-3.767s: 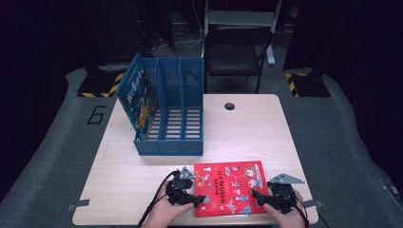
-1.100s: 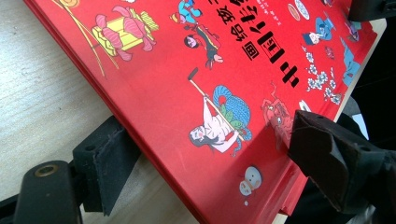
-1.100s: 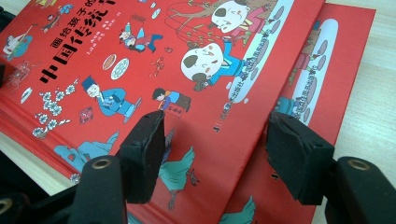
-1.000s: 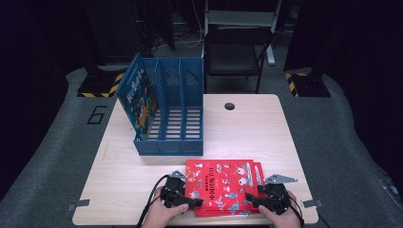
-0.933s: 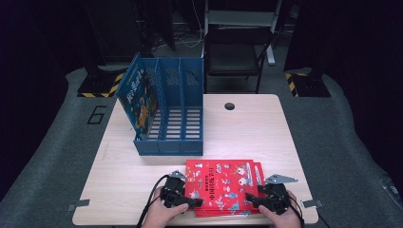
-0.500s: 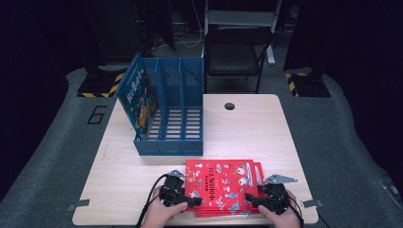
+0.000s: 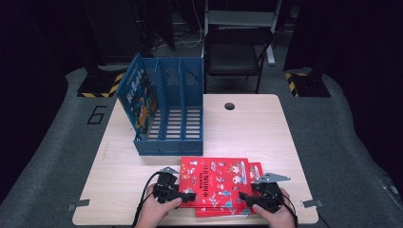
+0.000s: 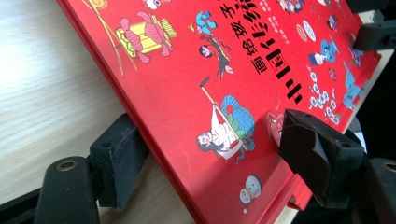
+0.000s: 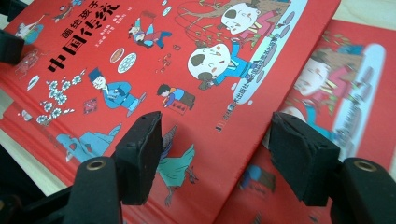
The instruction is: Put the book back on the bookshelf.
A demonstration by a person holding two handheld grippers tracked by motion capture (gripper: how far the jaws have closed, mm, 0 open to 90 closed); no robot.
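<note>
Red picture books [image 7: 216, 183] are stacked at the near edge of the table [image 7: 256, 128], the top one skewed over the one beneath. The stack's left edge is straddled by the left gripper [image 8: 210, 154], whose jaws have just been closing; one pad lies on the cover, the other under the edge. The right edge is straddled by the right gripper [image 9: 219, 154], jaws wide, not visibly pressing. A blue file rack [image 7: 166, 109] holding one book [image 7: 139, 97] stands behind.
</note>
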